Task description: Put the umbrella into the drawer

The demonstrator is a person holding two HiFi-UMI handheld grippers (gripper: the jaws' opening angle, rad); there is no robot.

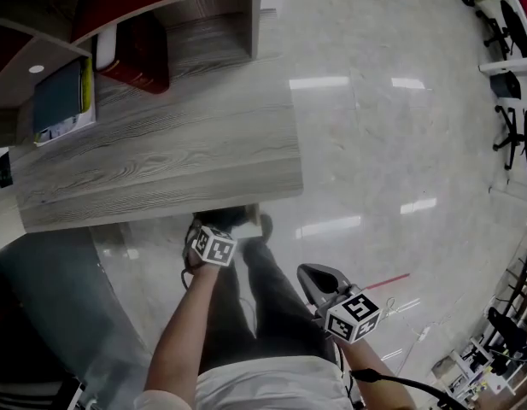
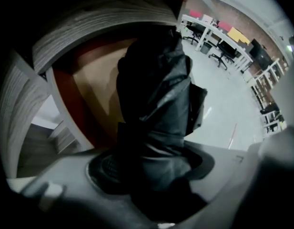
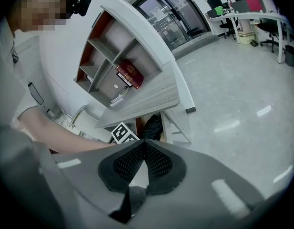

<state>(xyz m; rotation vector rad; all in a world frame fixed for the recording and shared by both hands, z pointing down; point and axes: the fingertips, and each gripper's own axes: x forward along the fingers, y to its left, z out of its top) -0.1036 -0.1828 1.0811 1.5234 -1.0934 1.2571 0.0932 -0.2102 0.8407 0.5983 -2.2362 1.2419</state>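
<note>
Peering down over a grey woodgrain desk (image 1: 161, 156), with glossy pale floor (image 1: 374, 143) off to the right.

Got a folded black umbrella (image 2: 154, 94) clamped in the left gripper (image 1: 213, 244). Pads pressed on either side of the crinkly fabric, nose pointed straight down, tucked just under the desk's front edge.

Can see the umbrella reaching into an open drawer (image 2: 94, 89) below the desktop: tan bottom, red inner walls, pale woodgrain sides. Can't tell whether it's touching the drawer bottom or just hanging in there.

Same story from the right gripper view: dark bundle in the gap under the desktop, right beside the left gripper's marker cube (image 3: 124, 132).

Right gripper (image 3: 144, 144) pinched together at the tips with nothing in it. Sitting lower right in the head view, close to the person's hip and well apart from the drawer.

Other stuff spotted:
- A dark red book (image 1: 139, 54) in the shelf cubby at the back of the desk.
- A teal book (image 1: 60, 96) lying flat to its left.
- Black office chairs (image 1: 509, 135) way off at the far right edge of the floor.
</note>
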